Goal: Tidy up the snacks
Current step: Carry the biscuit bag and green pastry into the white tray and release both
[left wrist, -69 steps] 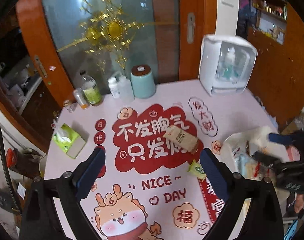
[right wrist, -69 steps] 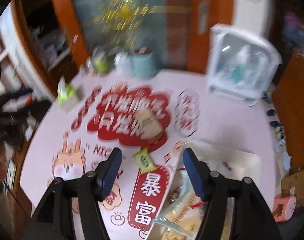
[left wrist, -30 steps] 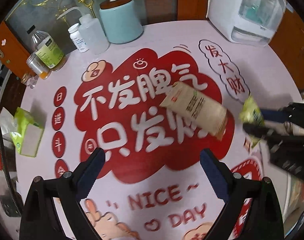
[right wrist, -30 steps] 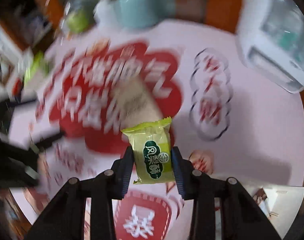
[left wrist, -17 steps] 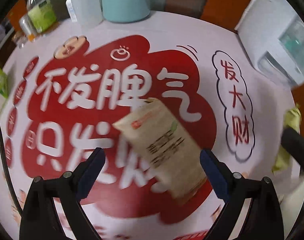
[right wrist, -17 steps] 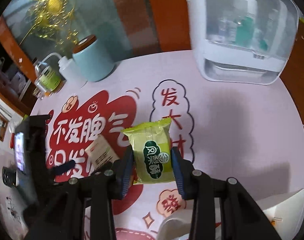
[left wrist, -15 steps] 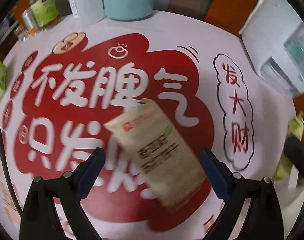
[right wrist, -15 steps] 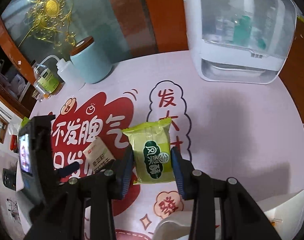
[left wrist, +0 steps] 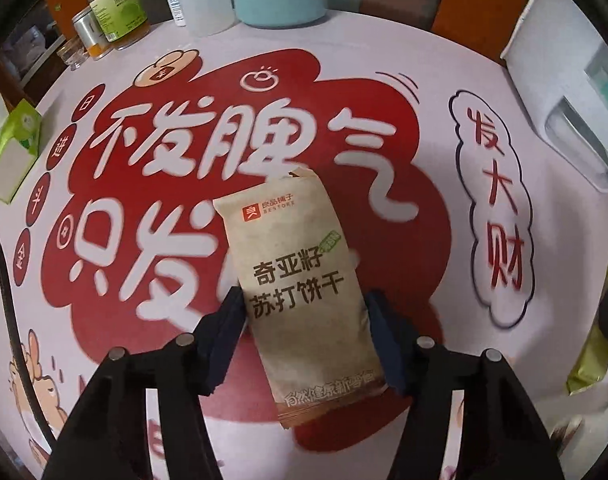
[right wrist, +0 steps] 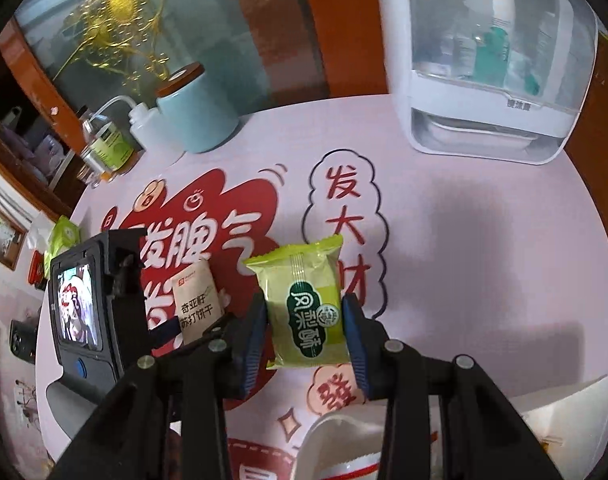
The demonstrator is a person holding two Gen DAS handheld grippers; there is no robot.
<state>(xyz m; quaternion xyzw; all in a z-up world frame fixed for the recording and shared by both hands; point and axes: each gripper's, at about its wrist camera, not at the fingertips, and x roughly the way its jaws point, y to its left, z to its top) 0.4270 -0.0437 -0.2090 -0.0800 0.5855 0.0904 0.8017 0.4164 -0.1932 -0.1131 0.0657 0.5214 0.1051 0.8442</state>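
Two packets are in play: keep your right hand-held gripper (right wrist: 305,330) clamped on the green pastry (right wrist: 304,304), and let the closing left hand-held gripper (left wrist: 304,334) squeeze the brown cracker packet (left wrist: 304,292) mid-worktop (left wrist: 435,80) evenly.

The tan paper-look cracker packet (left wrist: 304,292) at frame centre has a matt, faintly crinkled skin. The yellow-green plastic snack wrapper (right wrist: 304,300) shines glossy. The pink printed desk (left wrist: 435,76) cover looks smooth with a soft sheen. Upper right, the white plastic storage box (right wrist: 483,128) has a clear, glossy front. The pale blue canister (right wrist: 196,116) looks matt, with a wood-like lid.
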